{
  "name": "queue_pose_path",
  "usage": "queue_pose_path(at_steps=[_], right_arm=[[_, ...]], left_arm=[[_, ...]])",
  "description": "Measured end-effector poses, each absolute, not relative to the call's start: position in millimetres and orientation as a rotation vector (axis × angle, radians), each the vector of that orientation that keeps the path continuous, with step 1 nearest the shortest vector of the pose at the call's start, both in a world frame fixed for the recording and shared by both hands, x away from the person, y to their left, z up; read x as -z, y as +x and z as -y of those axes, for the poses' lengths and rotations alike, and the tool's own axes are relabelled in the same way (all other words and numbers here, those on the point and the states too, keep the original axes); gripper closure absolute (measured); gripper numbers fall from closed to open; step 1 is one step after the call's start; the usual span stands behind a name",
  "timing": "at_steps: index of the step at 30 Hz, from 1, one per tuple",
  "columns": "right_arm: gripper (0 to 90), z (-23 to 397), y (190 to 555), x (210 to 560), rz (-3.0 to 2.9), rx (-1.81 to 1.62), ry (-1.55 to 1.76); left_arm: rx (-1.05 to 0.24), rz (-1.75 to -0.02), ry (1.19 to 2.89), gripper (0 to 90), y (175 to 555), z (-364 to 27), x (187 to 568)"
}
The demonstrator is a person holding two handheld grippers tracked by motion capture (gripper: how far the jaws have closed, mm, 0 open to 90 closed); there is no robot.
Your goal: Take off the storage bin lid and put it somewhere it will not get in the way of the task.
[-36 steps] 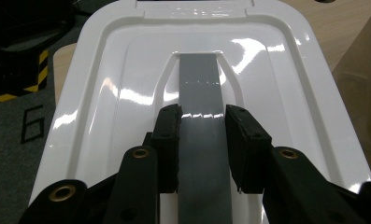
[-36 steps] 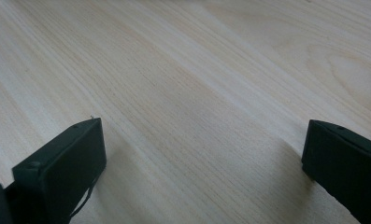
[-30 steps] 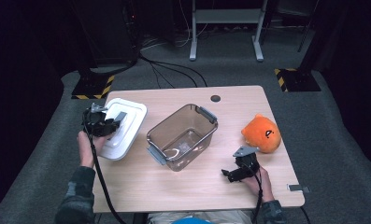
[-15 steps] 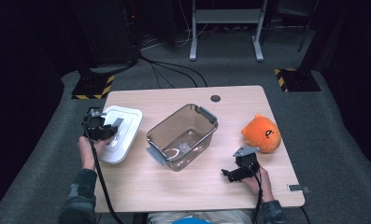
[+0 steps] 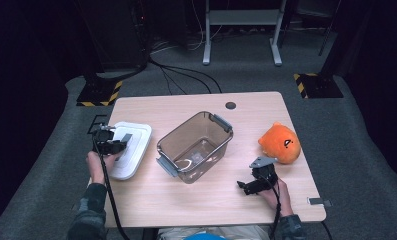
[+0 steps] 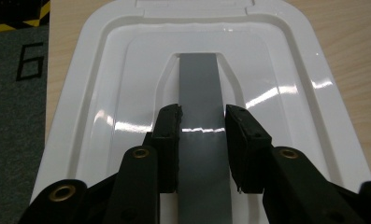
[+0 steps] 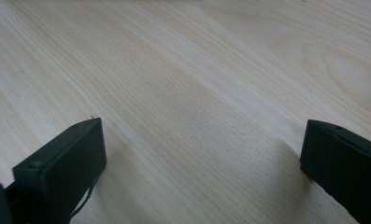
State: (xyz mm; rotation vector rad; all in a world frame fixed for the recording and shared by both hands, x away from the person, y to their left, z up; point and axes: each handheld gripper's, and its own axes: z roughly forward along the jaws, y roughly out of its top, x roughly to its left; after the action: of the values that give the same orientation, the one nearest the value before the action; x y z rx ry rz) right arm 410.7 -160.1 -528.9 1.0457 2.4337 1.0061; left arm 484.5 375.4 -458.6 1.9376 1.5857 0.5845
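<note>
Your left gripper (image 6: 202,135): jaws clamped on the grey handle strip (image 6: 199,93) of the white lid (image 5: 131,148), which lies flat at the table's (image 5: 196,210) left edge. Your right gripper (image 7: 202,154): jaws spread wide, nothing between them, low over bare wood near the front right corner. Clear tub (image 5: 196,147): centre of the table, apart from the lid. Orange plush toy (image 5: 281,143): by the right edge, near your right gripper.

Lid (image 5: 128,149) left of the container (image 5: 196,146), plush toy (image 5: 281,143) right (all on the table (image 5: 196,200)).
</note>
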Motion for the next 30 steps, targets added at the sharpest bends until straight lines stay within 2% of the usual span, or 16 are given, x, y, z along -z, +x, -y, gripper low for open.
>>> queue_pose_path(at_steps=[13,25,27,30], right_arm=[[0.0,160,411,529,-2.431,-1.006,1.049],[0.0,160,411,529,-2.428,-1.005,1.047],[0.0,160,411,529,-2.428,-1.005,1.048],[0.0,160,411,529,-2.428,-1.006,1.047]], left_arm=[[-0.525,-1.630,1.943,66.4,490,-378,488],[-0.542,-1.614,1.971,66.1,491,-377,499],[-0.554,-1.598,2.000,65.0,492,-376,498],[-0.544,-1.583,2.018,57.4,492,-376,498]])
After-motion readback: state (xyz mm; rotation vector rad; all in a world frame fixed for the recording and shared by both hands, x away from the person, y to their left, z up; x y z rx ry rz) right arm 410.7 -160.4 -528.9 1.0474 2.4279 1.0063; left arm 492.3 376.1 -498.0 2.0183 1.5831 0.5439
